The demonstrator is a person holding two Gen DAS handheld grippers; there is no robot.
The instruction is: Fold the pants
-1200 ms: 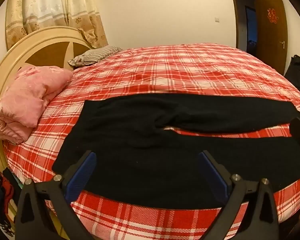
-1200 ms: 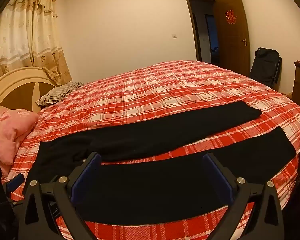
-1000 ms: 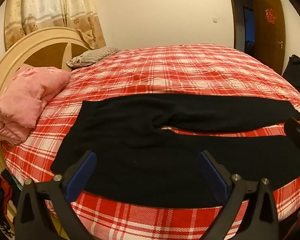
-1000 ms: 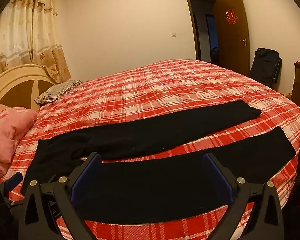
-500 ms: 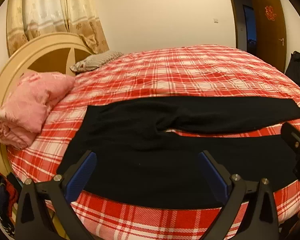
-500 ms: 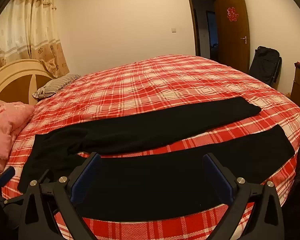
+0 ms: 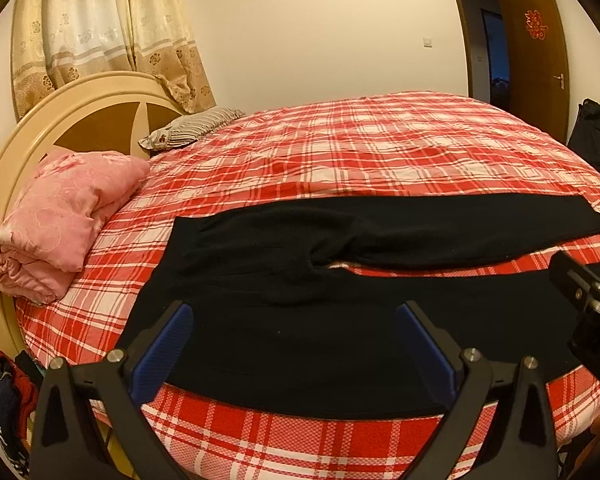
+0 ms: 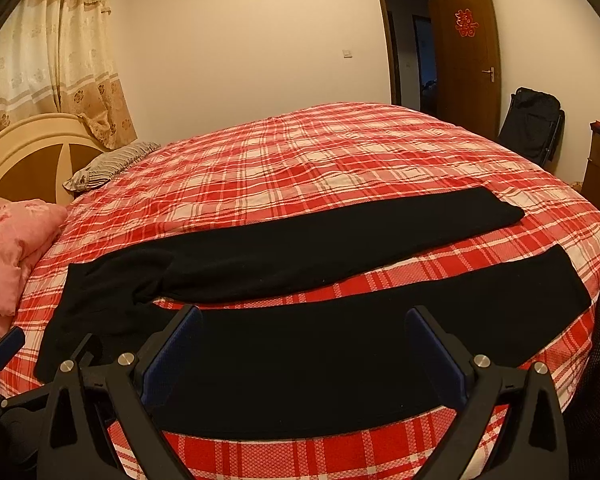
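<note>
Both my grippers hang spread and empty, left gripper (image 7: 294, 340) over the waist end, right gripper (image 8: 304, 344) over the near leg. The pants (image 8: 300, 280) lie flat on the bed (image 8: 320, 160) just ahead, legs splayed apart. My worry: pinching one layer only, or dragging the near leg off the edge right below me. Plenty of bare bed beyond.

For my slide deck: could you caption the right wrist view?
Open right claw hovers over black pants spread flat, legs apart, on a red plaid bedspread.
</note>
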